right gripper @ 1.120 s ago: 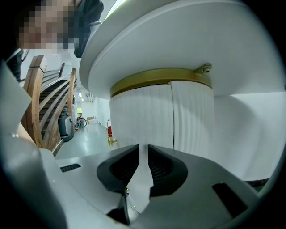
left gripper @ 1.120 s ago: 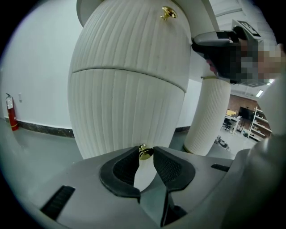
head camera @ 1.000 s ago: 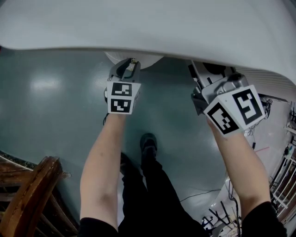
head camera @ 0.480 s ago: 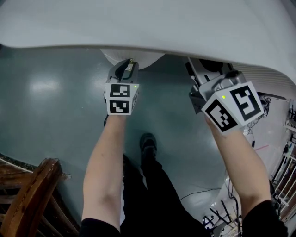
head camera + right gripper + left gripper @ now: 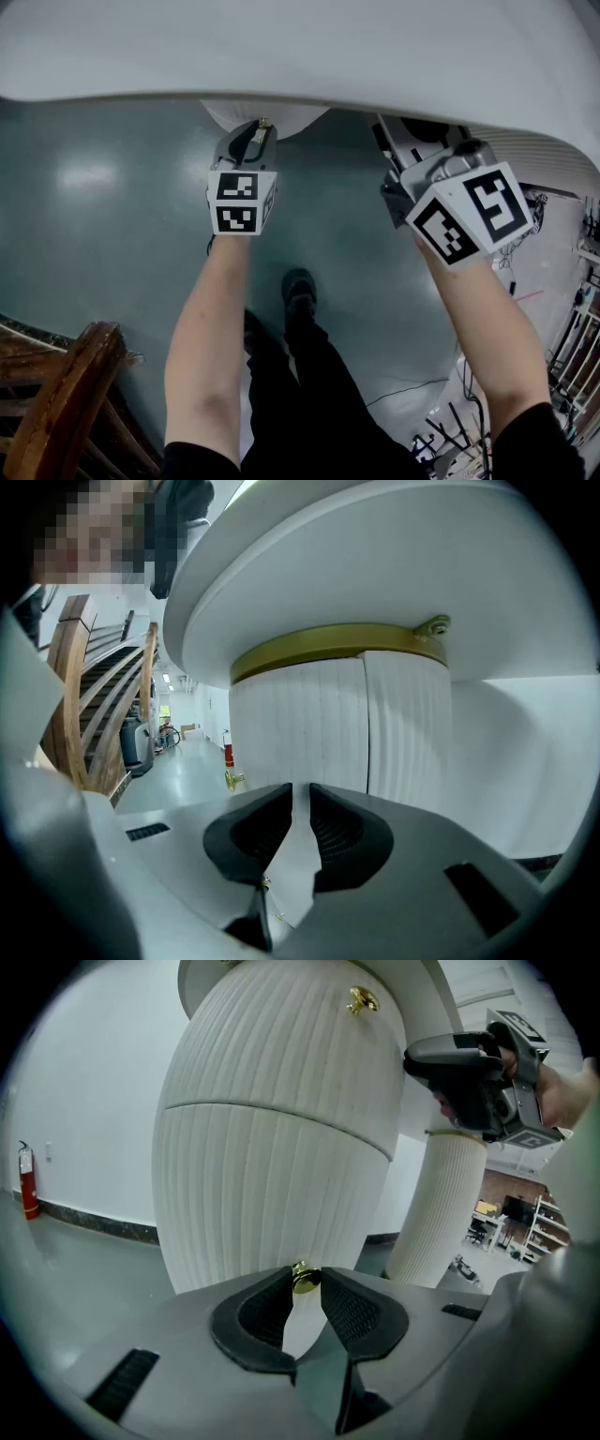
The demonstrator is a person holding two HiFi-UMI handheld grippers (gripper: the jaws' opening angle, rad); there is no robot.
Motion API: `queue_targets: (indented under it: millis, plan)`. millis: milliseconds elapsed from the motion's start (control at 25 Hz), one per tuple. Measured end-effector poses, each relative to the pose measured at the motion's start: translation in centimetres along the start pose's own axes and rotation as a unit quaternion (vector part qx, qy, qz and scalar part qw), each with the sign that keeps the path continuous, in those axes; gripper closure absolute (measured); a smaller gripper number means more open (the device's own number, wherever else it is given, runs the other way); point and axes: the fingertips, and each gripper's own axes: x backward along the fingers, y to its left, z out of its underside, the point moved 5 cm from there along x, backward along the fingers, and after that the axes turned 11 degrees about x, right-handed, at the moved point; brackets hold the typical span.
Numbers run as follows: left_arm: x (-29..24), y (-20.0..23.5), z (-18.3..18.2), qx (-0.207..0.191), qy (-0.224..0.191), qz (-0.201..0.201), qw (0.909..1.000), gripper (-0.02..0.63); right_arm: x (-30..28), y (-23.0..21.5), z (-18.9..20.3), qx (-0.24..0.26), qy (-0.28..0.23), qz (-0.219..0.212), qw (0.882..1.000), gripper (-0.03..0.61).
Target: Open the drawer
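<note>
A white fluted round cabinet stands under a white tabletop. A small gold knob sticks out of its lower drawer front, and my left gripper is shut on it, a pad on each side. A second gold knob sits on the upper section. In the head view the left gripper reaches under the table edge. My right gripper hovers to the right, off the cabinet. Its jaws are drawn together to a thin slit with nothing in them.
A second fluted column stands right of the cabinet. A wooden stair rail is at the lower left. Cables lie on the grey-green floor at the right. The person's legs are below the grippers. A fire extinguisher is by the far wall.
</note>
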Motion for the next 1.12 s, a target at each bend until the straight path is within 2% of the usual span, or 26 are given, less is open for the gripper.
queue_targets:
  millis: [480, 520, 560, 680, 800, 840, 920, 1120]
  plan:
    - [1.2, 0.0, 0.4, 0.001, 0.006, 0.009, 0.9999, 0.518, -0.1, 0.0, 0.0, 0.009, 0.008, 0.005, 1.0, 0.558]
    - [1.6, 0.1, 0.7, -0.002, 0.008, 0.008, 0.9999, 0.529, -0.1, 0.0, -0.1, 0.007, 0.009, 0.004, 1.0, 0.558]
    - [2.1, 0.0, 1.4, -0.009, 0.018, 0.011, 0.9997, 0.609, -0.1, 0.0, 0.0, 0.006, 0.009, 0.004, 1.0, 0.558]
    - [2.9, -1.7, 4.6, -0.049, 0.065, 0.033, 0.9962, 0.609, 0.0, -0.2, 0.1, -0.006, 0.007, 0.009, 1.0, 0.558]
    - [3.1, -2.1, 5.2, -0.048, 0.062, 0.024, 0.9966, 0.607, 0.1, -0.1, 0.3, -0.013, 0.008, 0.013, 1.0, 0.558]
    - [3.0, -1.7, 4.8, -0.041, 0.056, 0.018, 0.9974, 0.591, 0.1, -0.2, 0.4, -0.013, 0.008, 0.012, 1.0, 0.558]
    - [2.5, -0.8, 3.6, -0.024, 0.045, 0.005, 0.9987, 0.501, 0.0, -0.2, 0.4, -0.011, 0.009, 0.01, 1.0, 0.558]
    - [0.7, 0.2, 1.0, -0.019, 0.033, -0.016, 0.9992, 0.457, -0.1, -0.2, 0.9, -0.02, 0.012, 0.002, 1.0, 0.558]
